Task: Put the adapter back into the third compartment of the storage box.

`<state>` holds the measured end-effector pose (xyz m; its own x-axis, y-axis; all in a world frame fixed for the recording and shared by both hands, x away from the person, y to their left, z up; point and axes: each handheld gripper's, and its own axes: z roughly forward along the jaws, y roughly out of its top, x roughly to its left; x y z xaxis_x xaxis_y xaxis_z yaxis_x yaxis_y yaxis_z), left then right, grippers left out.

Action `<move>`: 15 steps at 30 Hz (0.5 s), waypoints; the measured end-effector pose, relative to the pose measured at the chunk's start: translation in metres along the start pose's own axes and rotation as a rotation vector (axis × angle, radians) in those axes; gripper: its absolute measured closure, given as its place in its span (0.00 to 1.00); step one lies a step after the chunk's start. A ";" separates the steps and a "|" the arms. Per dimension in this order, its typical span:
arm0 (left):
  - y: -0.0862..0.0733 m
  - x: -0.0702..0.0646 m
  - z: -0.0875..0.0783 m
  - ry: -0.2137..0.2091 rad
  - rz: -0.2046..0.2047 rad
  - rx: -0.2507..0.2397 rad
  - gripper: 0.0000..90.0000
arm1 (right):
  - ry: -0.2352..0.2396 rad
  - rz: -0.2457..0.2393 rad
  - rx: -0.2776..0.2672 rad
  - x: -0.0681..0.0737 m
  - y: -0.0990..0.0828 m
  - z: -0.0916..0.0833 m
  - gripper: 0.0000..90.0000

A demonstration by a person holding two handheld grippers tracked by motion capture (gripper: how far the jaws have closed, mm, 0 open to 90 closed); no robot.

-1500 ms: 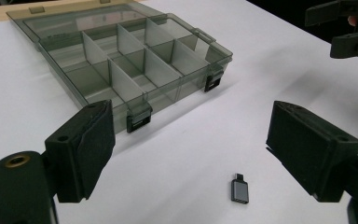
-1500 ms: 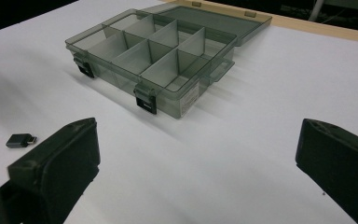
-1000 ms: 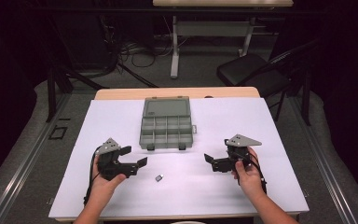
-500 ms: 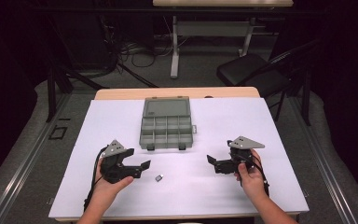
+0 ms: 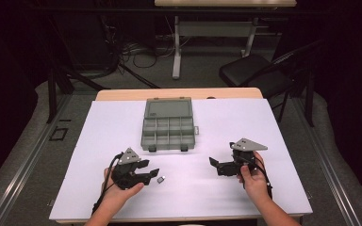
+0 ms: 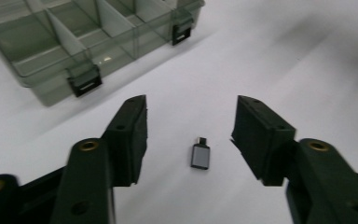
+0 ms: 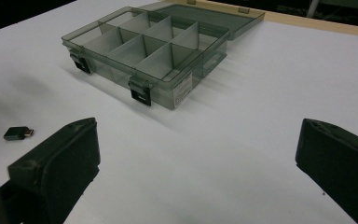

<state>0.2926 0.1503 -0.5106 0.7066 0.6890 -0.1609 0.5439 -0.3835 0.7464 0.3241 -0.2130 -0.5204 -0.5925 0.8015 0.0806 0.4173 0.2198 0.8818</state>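
A small grey adapter plug [image 5: 160, 179] lies flat on the white table sheet. In the left gripper view the adapter [image 6: 200, 154] lies between the two black jaws of my left gripper [image 6: 191, 119] and touches neither pad. These jaws have just been closing and still stand apart. In the high view my left gripper [image 5: 150, 170] sits low at the front left, with its tips right beside the plug. At the front right, my right gripper [image 5: 215, 166] is held open and has nothing in it [image 7: 198, 140]. The adapter [image 7: 17, 133] appears far left in the right gripper view.
A clear grey compartment box [image 5: 168, 127] stands with its lid open at the middle back of the sheet [image 5: 264, 141], its compartments bare [image 7: 154, 51]. Its black latches face the grippers [image 6: 84, 84]. A dark chair [image 5: 259, 75] and desk legs stand behind the table.
My left gripper has slid right along the table up to the adapter, and its jaws have narrowed around it. The right gripper has kept still.
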 end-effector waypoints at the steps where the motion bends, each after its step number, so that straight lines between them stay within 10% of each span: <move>1: 0.000 -0.002 0.003 0.001 0.005 0.012 0.59 | 0.003 0.005 0.001 0.000 0.000 0.000 0.00; 15: -0.006 -0.010 0.029 0.023 0.016 0.125 0.68 | 0.011 0.000 0.006 0.001 -0.002 0.001 0.00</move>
<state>0.2953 0.1280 -0.5319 0.7060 0.6954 -0.1340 0.5860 -0.4674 0.6619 0.3238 -0.2123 -0.5226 -0.6003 0.7952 0.0854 0.4213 0.2237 0.8789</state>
